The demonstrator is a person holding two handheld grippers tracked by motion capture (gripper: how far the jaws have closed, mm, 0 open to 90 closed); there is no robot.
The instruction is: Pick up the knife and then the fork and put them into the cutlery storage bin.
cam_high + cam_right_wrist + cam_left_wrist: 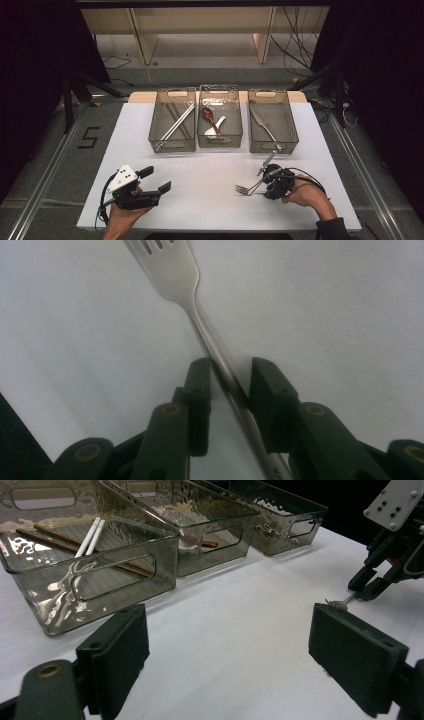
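Observation:
A silver fork lies on the white table at the front right, its tines to the left. My right gripper is down at it. In the right gripper view the fork's handle runs slantwise through the narrow gap of my right gripper; the pads stand close on both sides without clamping it. My left gripper hovers at the front left, jaws wide apart. In its own view the left gripper has only bare table between its pads.
Three clear smoky bins stand in a row at the back: the left bin holds chopsticks, the middle bin spoons, the right bin a knife. Cables trail on the floor behind.

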